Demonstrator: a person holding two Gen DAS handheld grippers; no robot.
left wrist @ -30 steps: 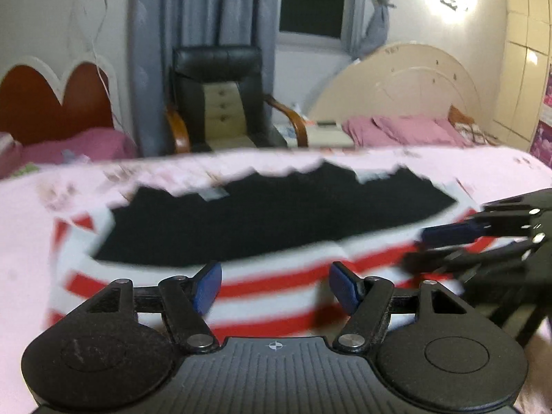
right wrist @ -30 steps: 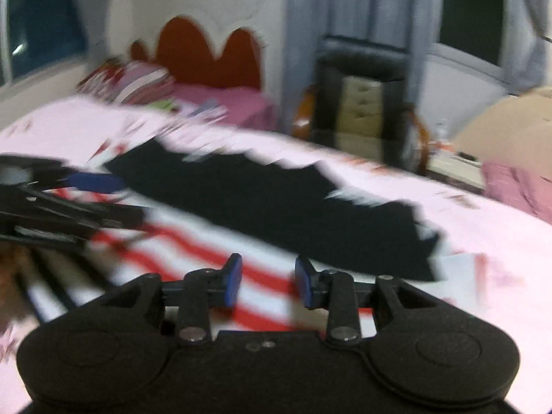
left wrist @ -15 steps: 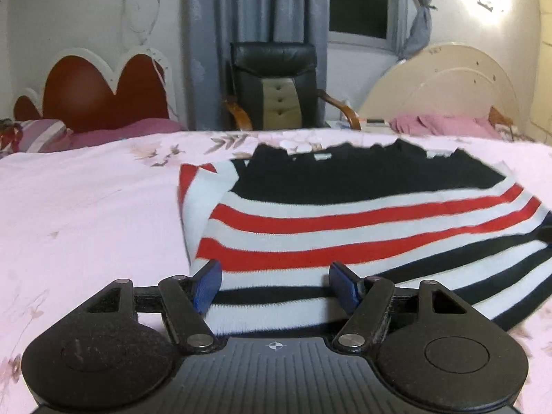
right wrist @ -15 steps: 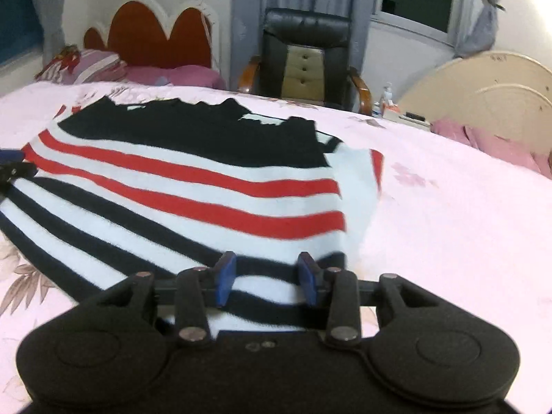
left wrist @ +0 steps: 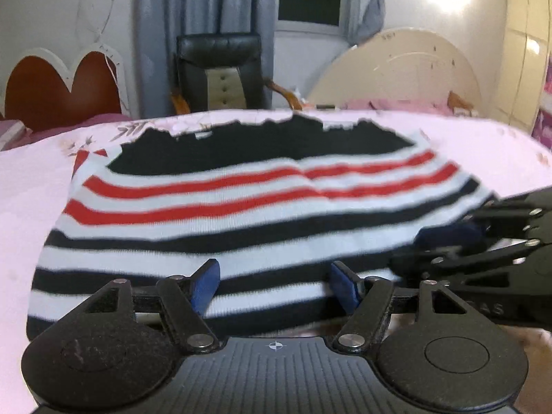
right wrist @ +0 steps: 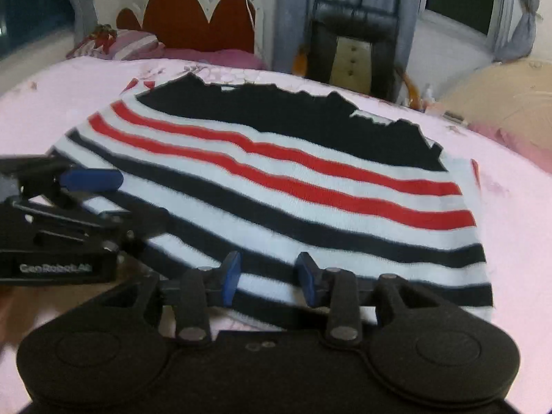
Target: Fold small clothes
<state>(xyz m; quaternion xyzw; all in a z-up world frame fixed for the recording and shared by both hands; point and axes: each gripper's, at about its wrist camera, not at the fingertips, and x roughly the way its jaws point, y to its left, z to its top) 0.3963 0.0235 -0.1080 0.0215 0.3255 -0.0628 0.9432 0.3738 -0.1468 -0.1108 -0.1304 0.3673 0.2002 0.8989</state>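
Observation:
A small sweater [left wrist: 241, 207] with black, white and red stripes and a black top part lies flat on the pink bedspread [left wrist: 34, 179]; it also shows in the right wrist view [right wrist: 293, 186]. My left gripper [left wrist: 274, 284] is open and empty, its blue pads over the sweater's near hem. My right gripper [right wrist: 267, 276] is open and empty, also at the near hem. Each gripper shows in the other's view, the right one [left wrist: 483, 241] at the sweater's right edge, the left one [right wrist: 62, 207] at its left edge.
A black leather chair [left wrist: 220, 72] stands behind the bed, in front of grey curtains [left wrist: 207, 17]. A red heart-shaped headboard [left wrist: 62, 86] is at the back left. A cream round headboard [left wrist: 407, 65] with pink bedding is at the back right.
Both grippers have drawn together along the sweater's near hem, so each now shows in the other's view. The sweater lies as before. Both stay open.

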